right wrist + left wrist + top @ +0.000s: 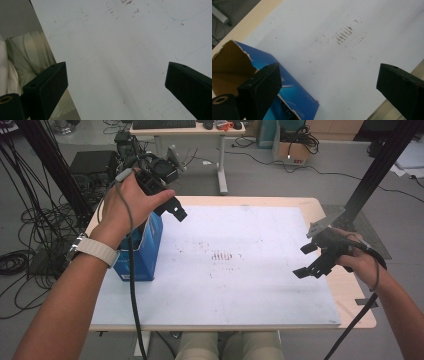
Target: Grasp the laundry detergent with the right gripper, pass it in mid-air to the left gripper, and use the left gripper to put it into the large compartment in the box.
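Observation:
A blue cardboard box (145, 252) with a torn open top stands at the left edge of the white board (240, 285). My left gripper (171, 211) hangs open just above the box's far right corner, nothing between its fingers. In the left gripper view the left gripper (329, 75) looks down on the blue box (294, 92), whose brown inside shows by the left jaw. Over the board's right edge my right gripper (304, 260) is held open and empty. The right gripper (116, 72) has bare white board (112, 37) between its jaws.
Brown smudges (222, 255) mark the board's middle. The wooden table (360, 317) shows past the board's right and near edges. A person's light trousers (37, 50) lie below the near edge. Cables (30, 235) crowd the floor at left, and a desk (220, 155) stands behind.

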### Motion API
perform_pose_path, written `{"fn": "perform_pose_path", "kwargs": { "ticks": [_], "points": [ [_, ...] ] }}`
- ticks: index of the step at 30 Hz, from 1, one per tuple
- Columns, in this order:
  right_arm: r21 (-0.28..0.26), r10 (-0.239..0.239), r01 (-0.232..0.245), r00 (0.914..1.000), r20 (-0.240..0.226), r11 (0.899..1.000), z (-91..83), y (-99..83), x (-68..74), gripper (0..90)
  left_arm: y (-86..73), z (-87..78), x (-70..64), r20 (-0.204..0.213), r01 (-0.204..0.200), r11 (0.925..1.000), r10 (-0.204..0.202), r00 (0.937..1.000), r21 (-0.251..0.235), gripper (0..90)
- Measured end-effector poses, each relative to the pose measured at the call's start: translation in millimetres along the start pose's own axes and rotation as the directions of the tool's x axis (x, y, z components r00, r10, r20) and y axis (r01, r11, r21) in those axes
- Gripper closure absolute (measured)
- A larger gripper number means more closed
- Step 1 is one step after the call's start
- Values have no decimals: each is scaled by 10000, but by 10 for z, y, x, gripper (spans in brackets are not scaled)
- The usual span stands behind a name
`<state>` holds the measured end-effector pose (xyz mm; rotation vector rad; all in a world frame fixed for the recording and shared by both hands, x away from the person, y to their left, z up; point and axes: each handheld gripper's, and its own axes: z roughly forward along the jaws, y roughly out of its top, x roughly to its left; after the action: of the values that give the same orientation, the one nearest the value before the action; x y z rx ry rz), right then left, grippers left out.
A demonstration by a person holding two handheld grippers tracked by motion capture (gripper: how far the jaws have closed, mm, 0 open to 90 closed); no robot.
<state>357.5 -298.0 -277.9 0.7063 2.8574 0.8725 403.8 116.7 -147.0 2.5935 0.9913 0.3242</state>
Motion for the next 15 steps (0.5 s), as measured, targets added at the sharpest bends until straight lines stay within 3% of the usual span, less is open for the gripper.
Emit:
{"fn": "perform_pose_path", "kwargs": {
  "ticks": [3,5,7,10,15],
  "points": [
    [-34,14,-14,10000,3,10000,-2,-4,0,44,21,42,2,106,-290,9996,290,9995,53,69],
    [-42,66,-66,10000,-1,10000,0,-11,-1,44,41,75,13,174,-689,9973,684,9975,255,73],
    [-23,108,-108,9999,-3,9999,-1,-17,-3,44,67,105,36,273,-1449,9865,1432,9893,769,73],
    [-113,154,-154,9999,-21,9998,1,-29,-19,44,95,181,-5,429,-2077,9744,2046,9779,863,76],
    [-87,88,-89,9999,-129,9999,5,-26,-33,44,127,271,-67,610,-2634,9580,2579,9642,1137,77]
  ]
}}
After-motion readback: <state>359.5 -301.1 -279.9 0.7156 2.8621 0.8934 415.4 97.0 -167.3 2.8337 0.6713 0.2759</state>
